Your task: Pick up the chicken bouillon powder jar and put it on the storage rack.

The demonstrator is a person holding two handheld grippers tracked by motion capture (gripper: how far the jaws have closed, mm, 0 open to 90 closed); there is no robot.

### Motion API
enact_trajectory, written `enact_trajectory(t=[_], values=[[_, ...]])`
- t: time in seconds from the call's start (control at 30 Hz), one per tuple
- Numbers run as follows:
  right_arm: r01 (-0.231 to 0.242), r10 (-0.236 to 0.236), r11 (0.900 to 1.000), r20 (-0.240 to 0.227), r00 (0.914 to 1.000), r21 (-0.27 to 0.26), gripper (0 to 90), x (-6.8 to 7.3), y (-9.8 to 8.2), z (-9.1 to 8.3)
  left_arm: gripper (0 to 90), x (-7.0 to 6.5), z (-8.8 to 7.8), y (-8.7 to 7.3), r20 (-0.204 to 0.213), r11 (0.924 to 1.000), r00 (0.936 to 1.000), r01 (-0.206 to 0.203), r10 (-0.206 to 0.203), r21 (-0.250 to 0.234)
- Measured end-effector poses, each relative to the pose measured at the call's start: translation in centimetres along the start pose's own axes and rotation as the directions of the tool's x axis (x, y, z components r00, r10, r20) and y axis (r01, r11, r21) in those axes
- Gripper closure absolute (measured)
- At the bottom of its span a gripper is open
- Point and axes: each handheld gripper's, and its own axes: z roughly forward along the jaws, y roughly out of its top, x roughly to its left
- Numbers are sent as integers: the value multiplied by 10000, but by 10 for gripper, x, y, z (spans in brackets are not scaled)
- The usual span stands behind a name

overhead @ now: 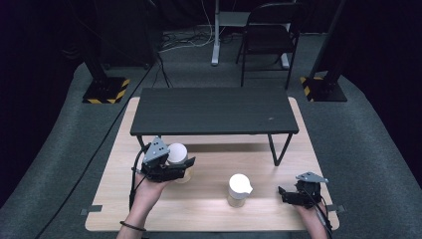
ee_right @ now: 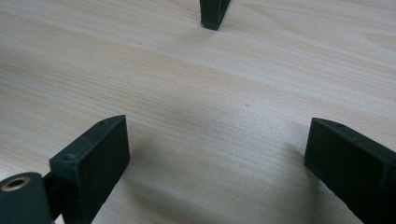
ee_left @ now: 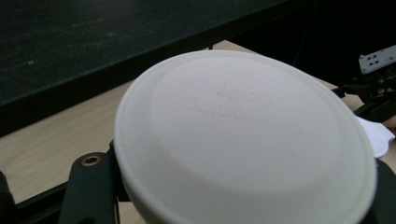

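A: The lidded cup (overhead: 177,158) sits between the left gripper's (overhead: 171,169) jaws at centre-left of the high view, over the pale wooden counter (overhead: 214,206). The jaws are clamped on its sides, just under the lid.

B: Which way does it point?

A: Long axis close to upright, lid up, perhaps tipped a little. In the left gripper view the white lid (ee_left: 243,140) faces the camera, round, with a raised rim and faint embossed lettering too soft to read. A tan wall shows below the lid in the high view.

B: And the right gripper (overhead: 298,195)?

A: Lower right of the high view, low over the counter. In the right gripper view its jaws stand wide apart with bare wood between them.

B: Further out?

A: A second cup (overhead: 238,190) with a white lid stands upright at lower centre, between the grippers, touching neither. Above both, mid-frame, a small black table (overhead: 214,110) stands on the counter; a black chair (overhead: 271,37) is on the floor at the top.
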Motion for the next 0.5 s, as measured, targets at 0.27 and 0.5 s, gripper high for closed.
enact_trajectory(t=[0.27, 0.5], values=[[6, -6, 10000, 0, 10000, -1, 56, 0, 0, 0, 340, 4, -7, 21, 59, 10000, 10000, 17, -18, 80], [8, -8, 10000, -5, 10000, -2, 57, 0, 0, 0, 340, 7, -11, 40, 55, 9996, 9998, -177, 175, 221]])
